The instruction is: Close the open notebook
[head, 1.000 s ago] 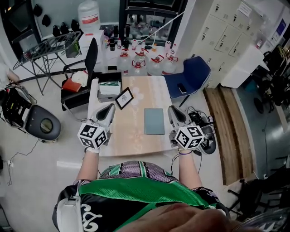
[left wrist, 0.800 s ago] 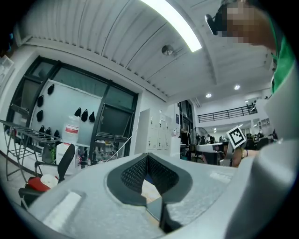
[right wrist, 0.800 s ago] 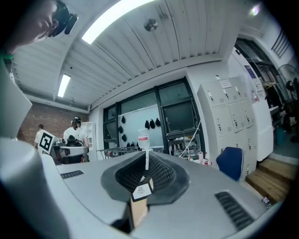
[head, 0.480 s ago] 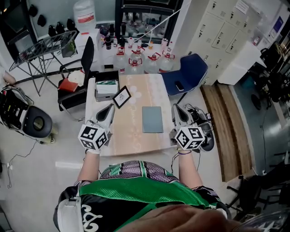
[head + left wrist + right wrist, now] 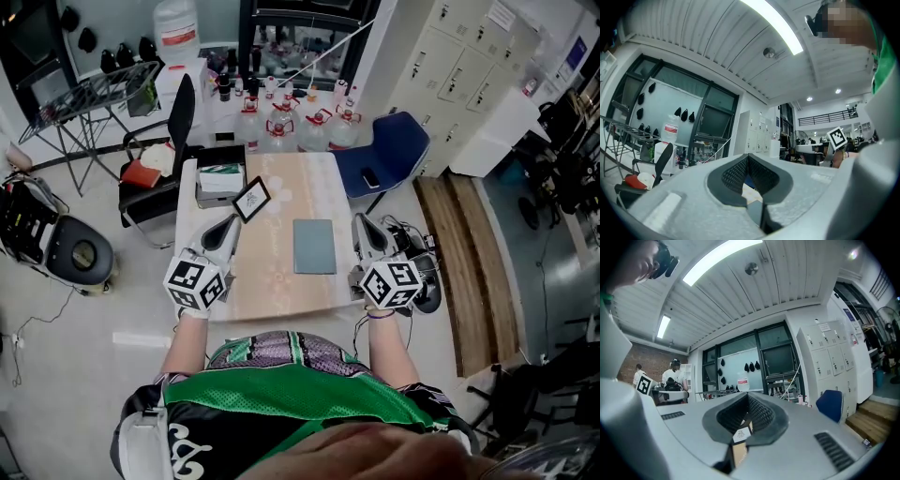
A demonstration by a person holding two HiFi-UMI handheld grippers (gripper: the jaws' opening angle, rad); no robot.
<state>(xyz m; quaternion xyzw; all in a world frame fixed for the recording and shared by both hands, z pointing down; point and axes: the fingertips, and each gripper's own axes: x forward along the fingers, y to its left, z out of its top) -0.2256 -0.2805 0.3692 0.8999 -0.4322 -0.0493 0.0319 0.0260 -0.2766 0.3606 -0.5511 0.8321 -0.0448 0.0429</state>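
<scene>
A grey-green notebook lies closed and flat on the pale wooden table, right of its middle. My left gripper is held over the table's left edge, well left of the notebook. In the left gripper view its jaws meet at the tip, shut and empty. My right gripper hovers just off the table's right edge, beside the notebook without touching it. Its jaws are also shut with nothing between them.
A small black-framed card stands on the table behind the left gripper, next to a box at the back left corner. A black chair, a blue chair and water jugs ring the table's far side.
The head view has shifted slightly, so the table sits a little higher and to the left. The notebook lies as before, and both hands have barely moved.
</scene>
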